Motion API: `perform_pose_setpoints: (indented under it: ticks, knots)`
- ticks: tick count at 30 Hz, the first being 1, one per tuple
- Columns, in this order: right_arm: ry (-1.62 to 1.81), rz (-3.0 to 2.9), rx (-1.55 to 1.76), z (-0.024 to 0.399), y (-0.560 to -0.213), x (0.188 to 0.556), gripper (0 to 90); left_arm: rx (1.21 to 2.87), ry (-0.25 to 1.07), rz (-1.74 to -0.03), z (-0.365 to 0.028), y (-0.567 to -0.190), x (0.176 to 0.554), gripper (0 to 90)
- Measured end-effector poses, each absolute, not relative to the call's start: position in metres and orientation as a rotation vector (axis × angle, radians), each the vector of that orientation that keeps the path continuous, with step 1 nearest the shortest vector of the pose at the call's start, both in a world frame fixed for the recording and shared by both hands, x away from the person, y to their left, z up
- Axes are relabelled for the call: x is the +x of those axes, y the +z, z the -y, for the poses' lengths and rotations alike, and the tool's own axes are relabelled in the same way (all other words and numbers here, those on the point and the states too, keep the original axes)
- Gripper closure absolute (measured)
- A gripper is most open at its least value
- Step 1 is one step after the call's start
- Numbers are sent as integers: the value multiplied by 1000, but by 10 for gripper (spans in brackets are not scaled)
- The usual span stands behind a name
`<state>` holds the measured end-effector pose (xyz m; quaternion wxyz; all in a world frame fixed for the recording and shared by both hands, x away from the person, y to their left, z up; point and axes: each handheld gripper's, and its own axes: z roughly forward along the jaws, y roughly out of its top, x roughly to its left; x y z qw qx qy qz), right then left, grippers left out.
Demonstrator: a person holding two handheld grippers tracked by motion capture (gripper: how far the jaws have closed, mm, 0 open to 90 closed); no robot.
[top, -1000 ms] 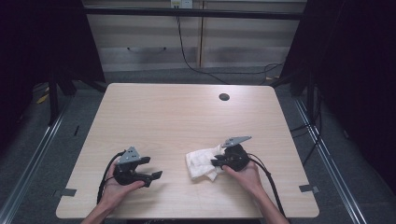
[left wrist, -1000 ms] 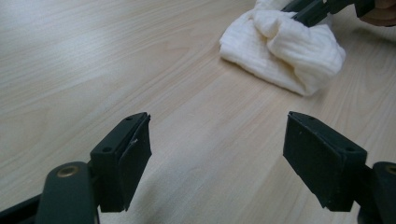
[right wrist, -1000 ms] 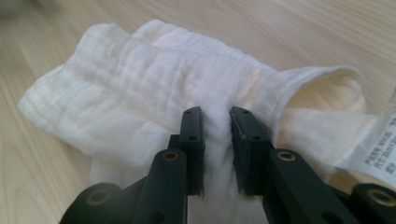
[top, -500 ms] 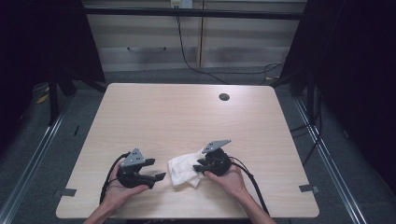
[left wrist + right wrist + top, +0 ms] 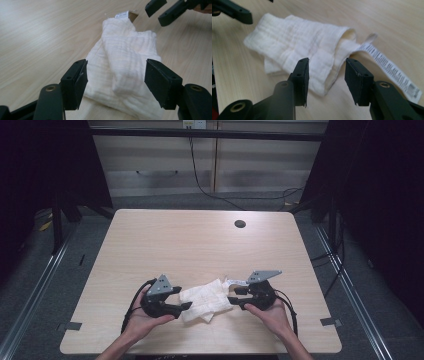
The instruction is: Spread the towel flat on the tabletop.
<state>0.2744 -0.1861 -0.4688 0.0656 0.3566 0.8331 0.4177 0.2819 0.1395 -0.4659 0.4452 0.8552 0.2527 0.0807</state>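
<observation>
- The left tongs [image 5: 184,298] sit near the front edge of the table [image 5: 165,235], held in the person's left hand [image 5: 142,320], jaws pointing right at the cloth.
- Their jaws have just been closing but stand apart; in the left gripper view the left tongs [image 5: 116,83] frame the near end of the cloth [image 5: 126,72], pads not pressing on it.
- The white cloth [image 5: 206,300] lies folded and rumpled on the table between the two tongs, its printed label [image 5: 387,63] trailing from the right end.
- The right tongs [image 5: 233,298], in the right hand [image 5: 270,312], point left at the cloth.
- Their jaws have just been opening and stand apart; in the right gripper view the right tongs [image 5: 327,75] hover over the cloth's [image 5: 297,47] folded edge, gripping nothing.
</observation>
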Motion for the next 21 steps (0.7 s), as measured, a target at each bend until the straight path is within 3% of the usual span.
perform_pose_setpoints:
  ticks: [1, 4, 7, 10, 16, 21]
  knots:
    - [1260, -2524, 1072, 187, -473, 273, 549, 2132, 198, -643, -138, -470, 284, 353]
    - [1240, -2558, 1046, 185, -482, 273, 546, 2161, 188, -655, -139, -479, 286, 495]
    - [1242, -2582, 1026, 179, -486, 273, 542, 2188, 179, -664, -142, -483, 288, 713]
    - [1215, -2609, 1018, 172, -488, 271, 536, 2193, 161, -667, -144, -486, 290, 811]
    - [1163, -2624, 1007, 168, -494, 270, 542, 2210, 150, -661, -145, -491, 290, 854]
    - [1152, -2631, 974, 168, -496, 267, 778, 2213, 149, -660, -145, -493, 292, 859]
